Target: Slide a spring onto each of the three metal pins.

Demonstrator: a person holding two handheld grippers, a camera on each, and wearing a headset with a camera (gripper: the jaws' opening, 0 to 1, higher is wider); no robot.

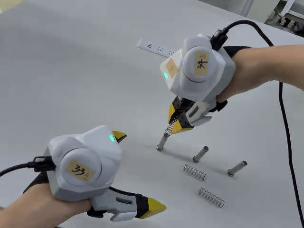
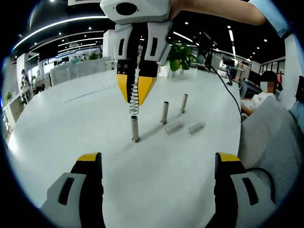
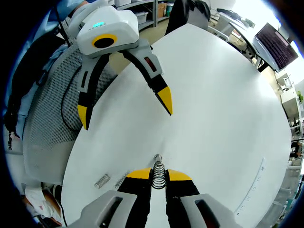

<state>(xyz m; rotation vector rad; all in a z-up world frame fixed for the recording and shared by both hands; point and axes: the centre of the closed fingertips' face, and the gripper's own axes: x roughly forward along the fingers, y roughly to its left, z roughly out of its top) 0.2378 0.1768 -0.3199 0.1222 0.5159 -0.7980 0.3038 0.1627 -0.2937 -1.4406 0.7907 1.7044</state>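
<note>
Three short metal pins stand on the white table: a left pin, a middle pin and a right pin. My right gripper is shut on a spring that hangs just above the left pin's top. In the right gripper view the spring sits between the yellow tips, with the pin top right beyond it. Two loose springs lie near the pins. My left gripper is open and holds nothing, facing the pins from the near left.
A white power strip lies on the table behind the right gripper. A black cable trails along the right side. The table stretches bare to the left and back. A chair and a seated person are off the table's edge.
</note>
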